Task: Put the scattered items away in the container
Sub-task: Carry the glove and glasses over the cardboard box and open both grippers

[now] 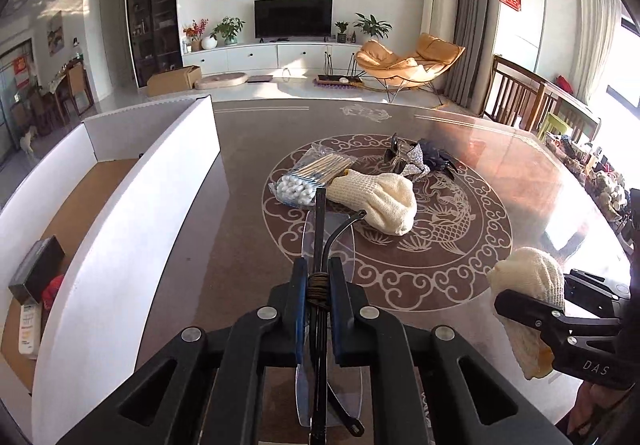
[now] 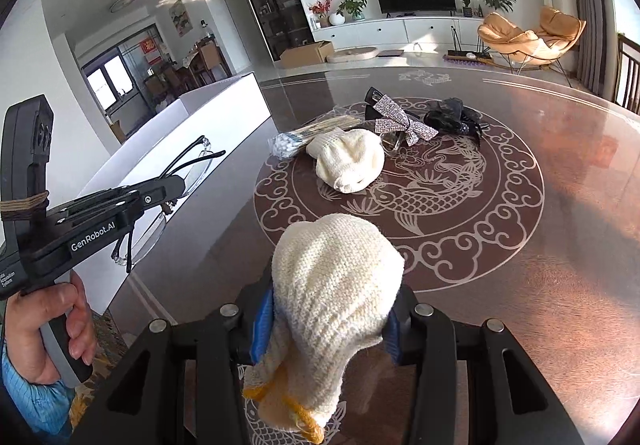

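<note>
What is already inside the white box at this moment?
The left wrist view shows the white box holding a black case, something red beside it and a white packet on its brown floor. Its near wall hides the rest.

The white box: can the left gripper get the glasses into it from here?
Probably yes. The left gripper is shut on the glasses, the white box sits right beside it with its top open, and nothing stands between them.

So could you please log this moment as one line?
left gripper: shut on glasses | right gripper: shut on glove | box: beside
</note>
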Demonstrator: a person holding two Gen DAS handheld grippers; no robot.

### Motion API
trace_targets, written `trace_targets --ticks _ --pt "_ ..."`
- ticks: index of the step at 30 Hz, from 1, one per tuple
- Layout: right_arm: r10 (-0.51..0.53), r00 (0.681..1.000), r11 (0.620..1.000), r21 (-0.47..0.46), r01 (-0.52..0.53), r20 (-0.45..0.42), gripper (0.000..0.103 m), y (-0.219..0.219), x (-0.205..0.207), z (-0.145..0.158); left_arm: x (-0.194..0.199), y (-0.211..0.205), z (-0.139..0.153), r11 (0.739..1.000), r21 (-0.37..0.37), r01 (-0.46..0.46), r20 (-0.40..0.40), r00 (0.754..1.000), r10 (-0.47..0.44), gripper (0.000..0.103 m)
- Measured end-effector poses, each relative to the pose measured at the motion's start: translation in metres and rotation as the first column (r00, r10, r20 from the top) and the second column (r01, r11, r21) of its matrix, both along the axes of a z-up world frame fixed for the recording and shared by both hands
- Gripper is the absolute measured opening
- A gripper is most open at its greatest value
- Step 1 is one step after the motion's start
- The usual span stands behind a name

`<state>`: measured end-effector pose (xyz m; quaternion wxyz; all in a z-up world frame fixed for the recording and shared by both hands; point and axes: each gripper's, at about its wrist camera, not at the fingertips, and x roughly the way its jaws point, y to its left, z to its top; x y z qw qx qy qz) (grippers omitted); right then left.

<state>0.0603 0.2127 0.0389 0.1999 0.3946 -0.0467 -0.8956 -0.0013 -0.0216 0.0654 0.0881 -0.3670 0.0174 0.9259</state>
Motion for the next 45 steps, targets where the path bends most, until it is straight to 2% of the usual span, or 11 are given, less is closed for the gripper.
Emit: trace_targets --ticks 7,10,13,16,21,24,27,29,34,40,45 --pt "0.066 0.998 0.997 0.050 -0.065 -0.007 0.044 -0.033 -0.003 0.008 0.008 -0.009 0.001 1.000 0.022 -0.008 0.010 1.000 0.008 0.010" --pt "0.108 0.994 0.991 0.079 -0.110 0.029 0.044 -0.053 -0.009 -0.002 0.009 -0.023 -0.004 0.995 0.103 -0.009 0.060 0.998 0.003 0.010" --pt "0.158 0.987 0.984 0.076 -0.160 0.035 0.044 -0.077 -0.016 0.002 0.010 -0.051 0.005 0.987 0.157 -0.027 0.076 0.997 0.015 0.010" --pt "0.232 0.973 0.970 0.078 -0.230 -0.010 0.044 -0.116 -0.029 0.027 0.009 -0.101 0.033 0.977 0.200 -0.074 0.059 0.996 0.063 0.010" --pt "0.394 0.913 0.919 0.071 -0.388 -0.103 0.044 -0.209 -0.045 0.081 0.005 -0.205 0.067 0.954 0.192 -0.231 0.034 0.973 0.228 0.010" --pt "0.484 0.867 0.875 0.054 -0.481 -0.123 0.044 -0.270 -0.054 0.099 -0.004 -0.261 0.069 0.928 0.188 -0.322 0.069 0.947 0.314 0.010" --pt "0.536 0.834 0.844 0.091 -0.528 -0.131 0.044 -0.325 -0.073 0.103 -0.024 -0.294 0.066 0.914 0.168 -0.369 0.104 0.929 0.356 0.010" --pt "0.536 0.836 0.844 0.108 -0.526 -0.116 0.044 -0.349 -0.096 0.100 -0.041 -0.305 0.061 0.908 0.162 -0.386 0.125 0.921 0.369 0.010" --pt "0.491 0.870 0.862 0.171 -0.478 -0.044 0.044 -0.381 -0.167 0.077 -0.091 -0.317 0.038 0.889 0.189 -0.418 0.192 0.903 0.384 0.010" --pt "0.413 0.910 0.901 0.128 -0.415 0.044 0.044 -0.393 -0.237 0.051 -0.140 -0.313 0.010 0.877 0.192 -0.441 0.258 0.885 0.388 0.010" --pt "0.376 0.920 0.911 0.139 -0.389 0.114 0.050 -0.404 -0.269 0.025 -0.159 -0.310 -0.004 0.875 0.185 -0.447 0.278 0.878 0.390 0.011"
